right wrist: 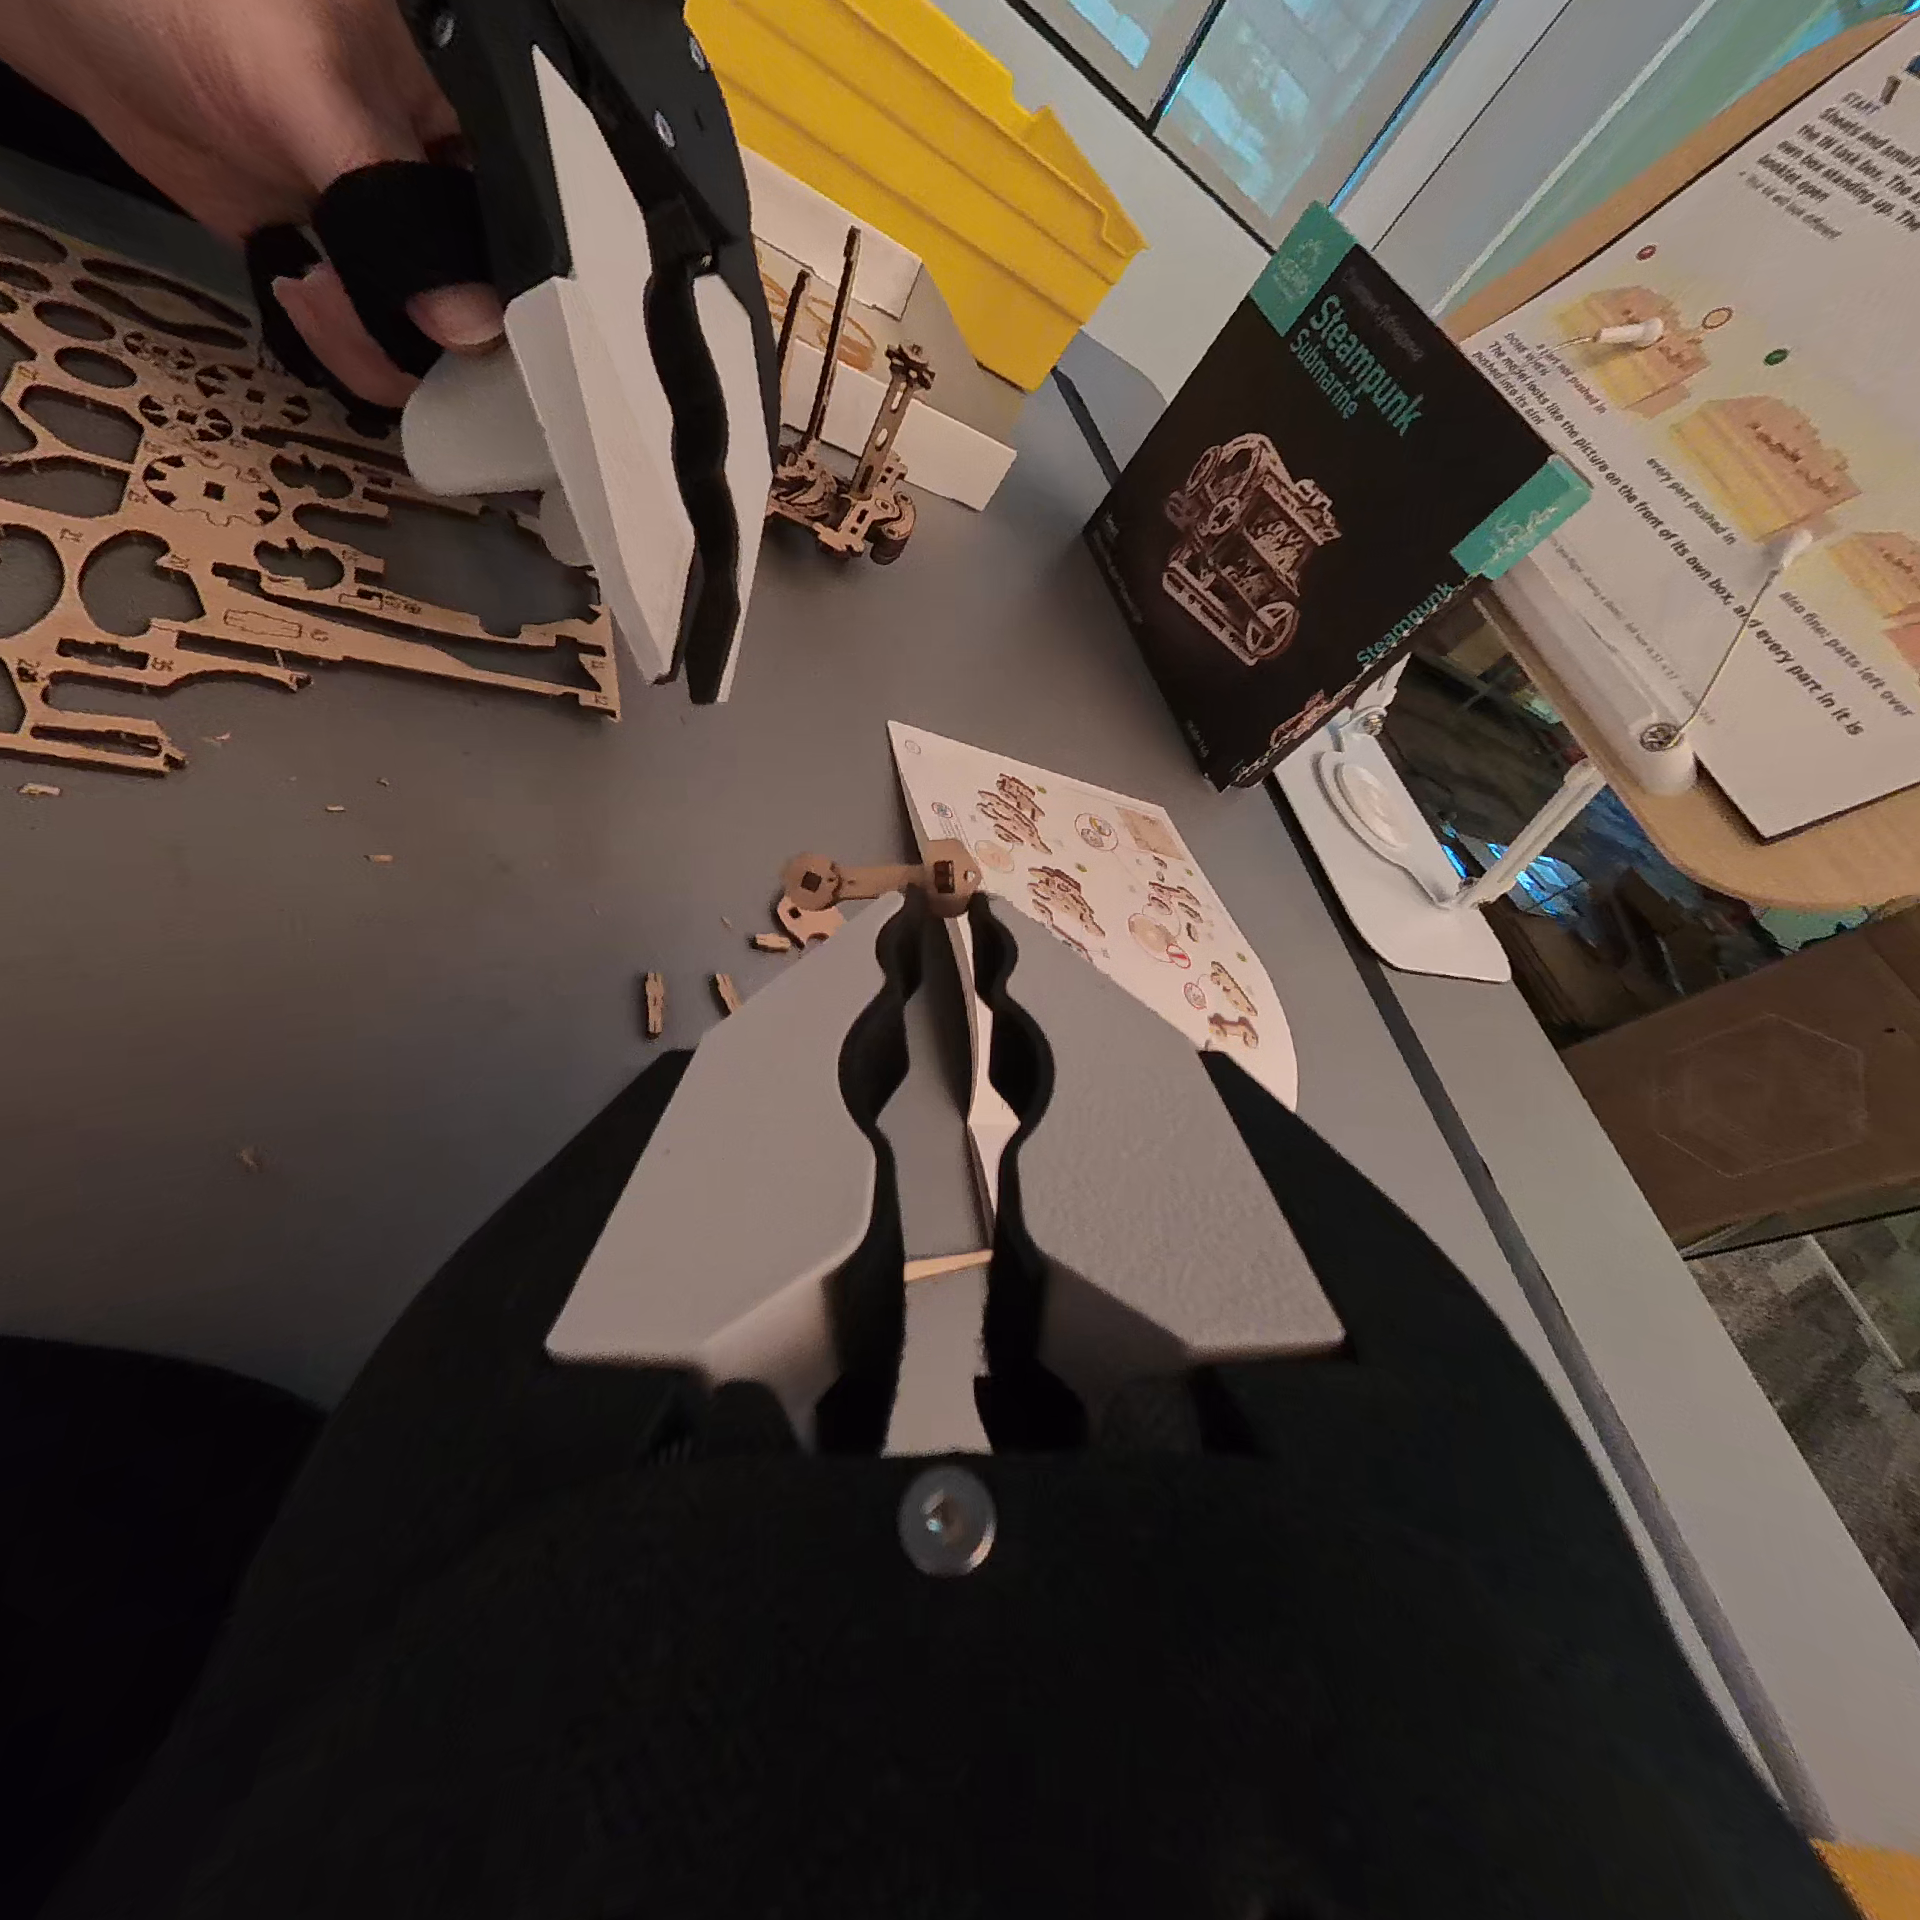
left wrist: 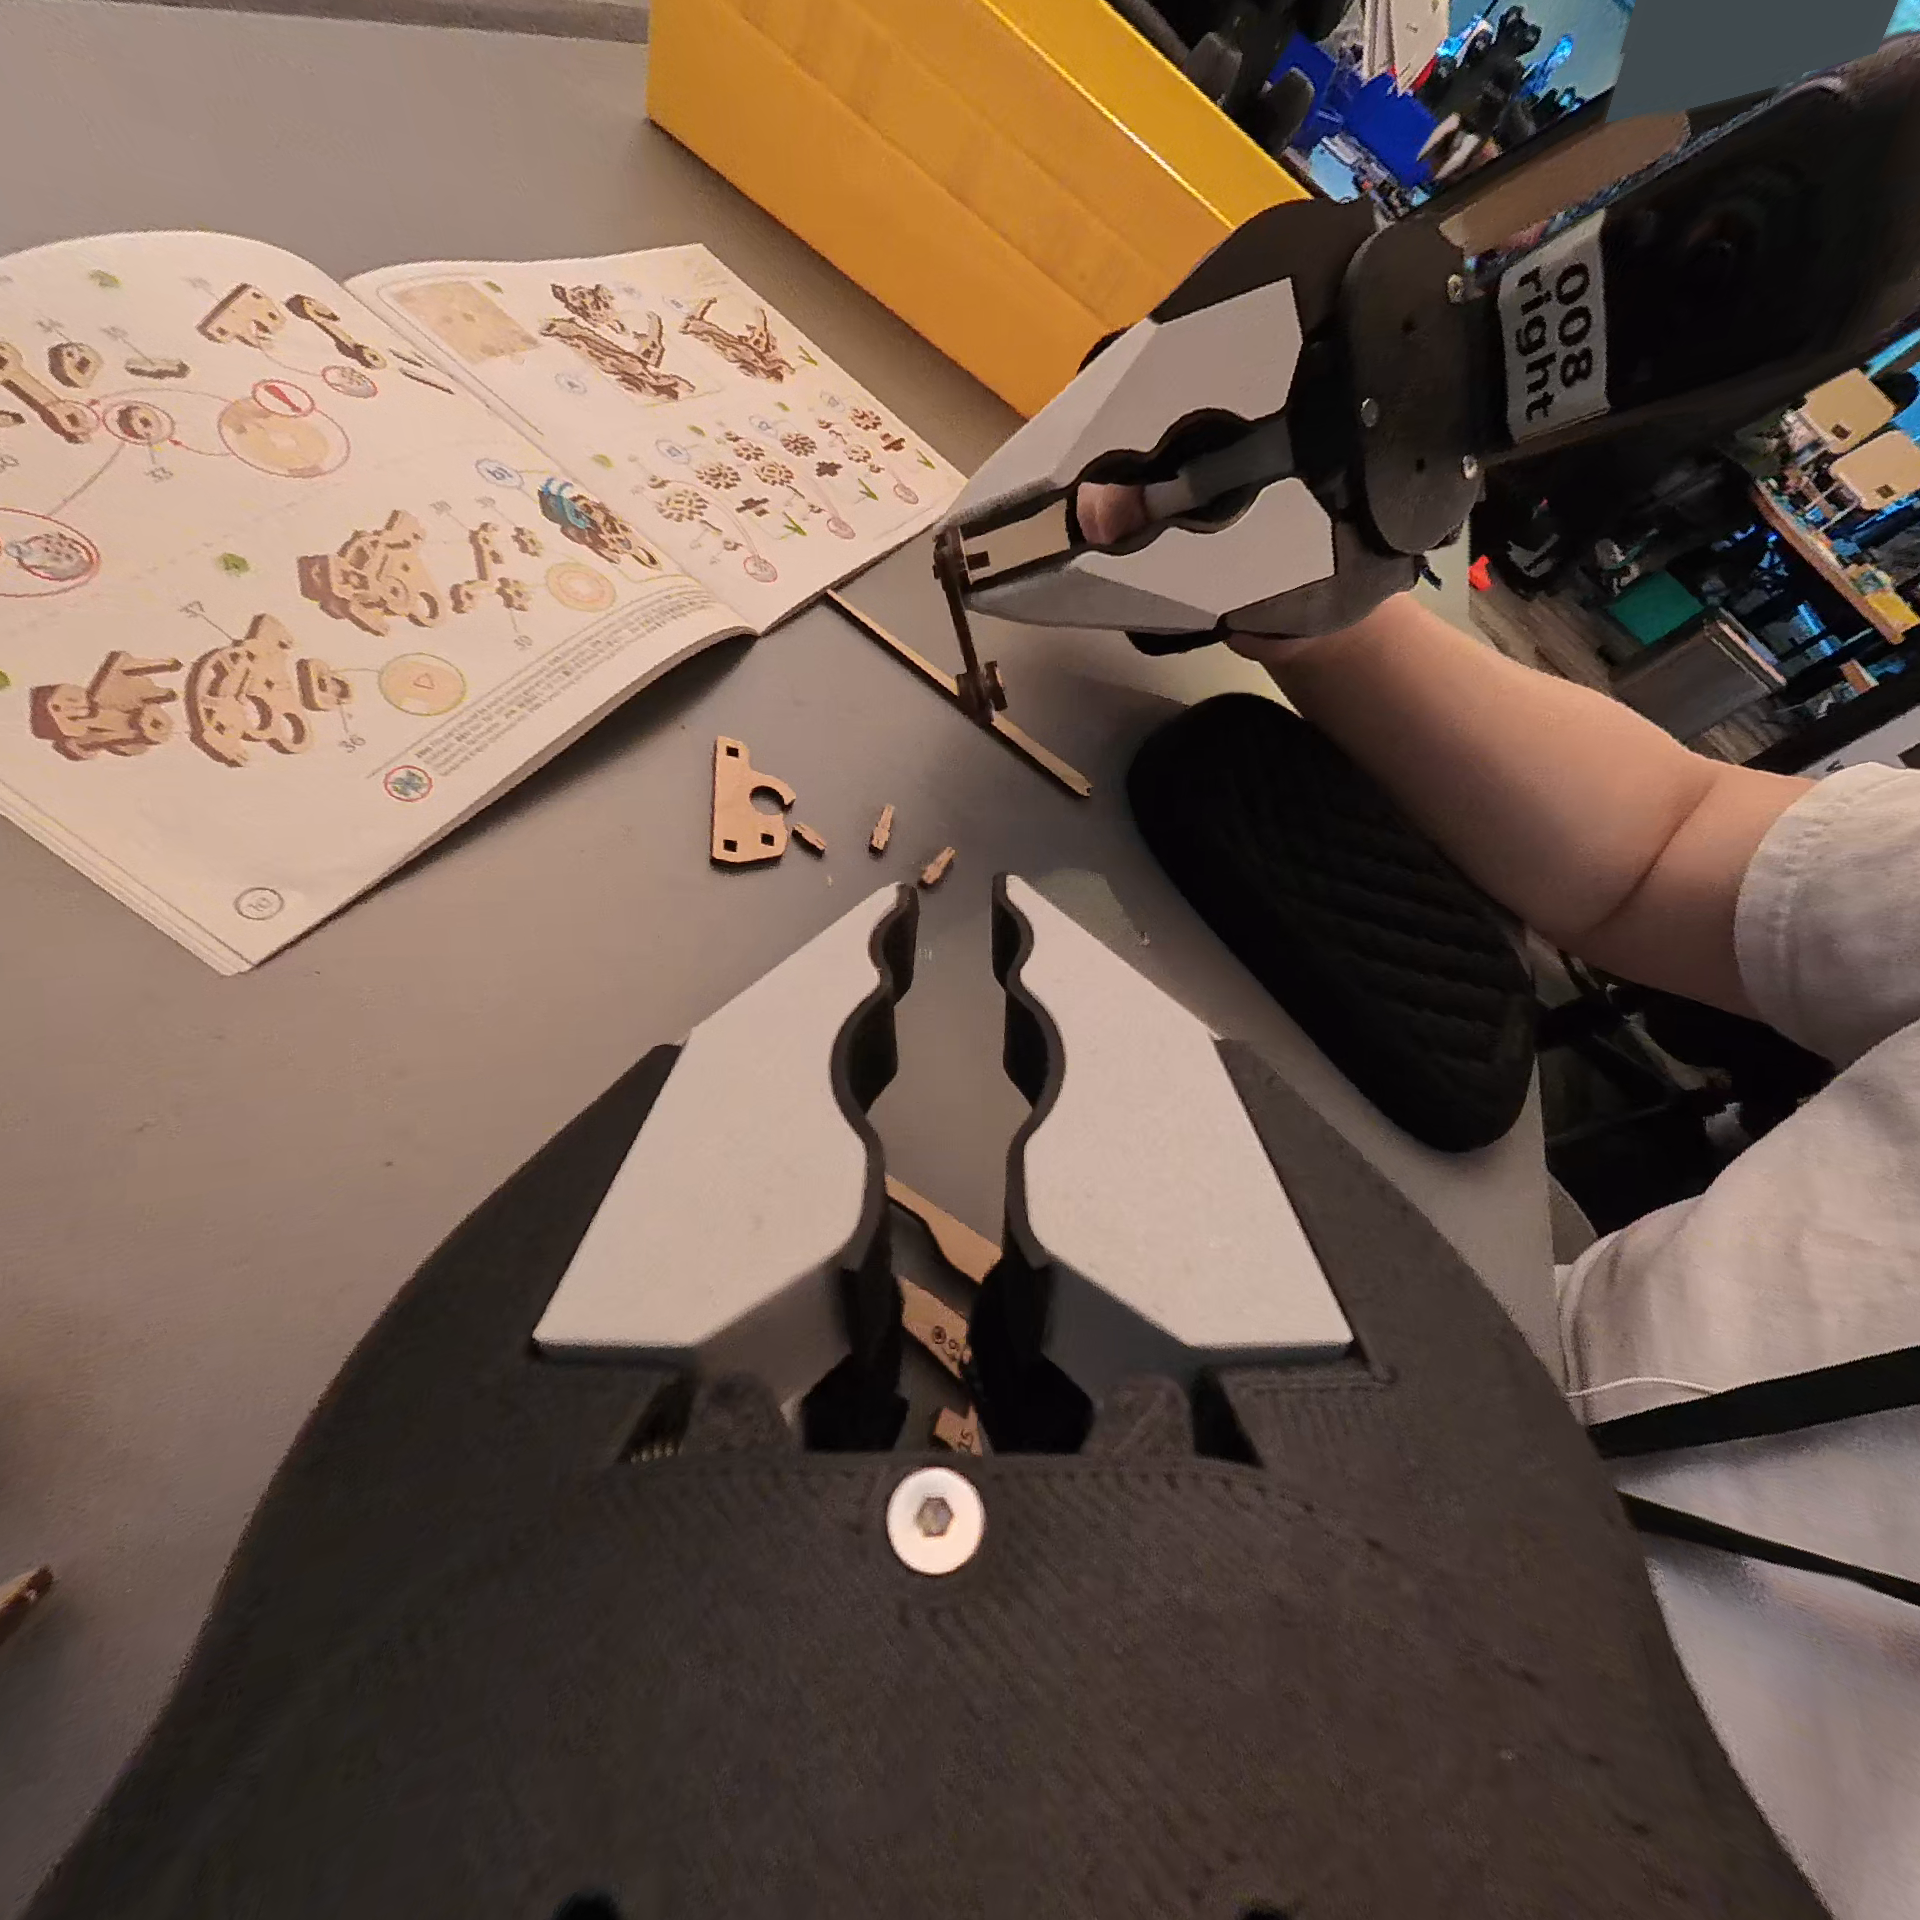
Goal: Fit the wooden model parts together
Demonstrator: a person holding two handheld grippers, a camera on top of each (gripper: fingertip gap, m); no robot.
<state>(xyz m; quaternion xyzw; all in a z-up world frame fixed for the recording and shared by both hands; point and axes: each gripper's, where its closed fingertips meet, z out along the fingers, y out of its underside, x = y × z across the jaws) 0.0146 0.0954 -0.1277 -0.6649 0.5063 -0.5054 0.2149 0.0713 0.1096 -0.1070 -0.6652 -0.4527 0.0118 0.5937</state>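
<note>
My right gripper [right wrist: 940, 909] is shut on a thin flat wooden part [right wrist: 968, 1039], held edge-on. A small wooden lever arm [right wrist: 878, 881] sticks out at its tips. In the left wrist view the right gripper [left wrist: 961, 577] holds this arm [left wrist: 968, 644] down onto a thin wooden strip [left wrist: 1029, 743] on the table. My left gripper [left wrist: 956, 899] is open and empty, just above the table. A flat wooden bracket [left wrist: 743, 805] and three small pegs [left wrist: 881, 829] lie just ahead of it. It also shows in the right wrist view [right wrist: 691, 681], upper left.
An open instruction booklet [left wrist: 364, 540] lies at the left, a yellow box [left wrist: 935, 177] behind it. A cut-out wooden sheet [right wrist: 208, 540], a part-built model [right wrist: 852, 488] and a black kit box [right wrist: 1320, 499] stand on the grey table [right wrist: 416, 935]. A black armrest [left wrist: 1330, 914] is at the right. The grippers' ends are close to 7 cm from one another. My left tips are roughly 6 cm from the flat wooden bracket [left wrist: 743, 805].
</note>
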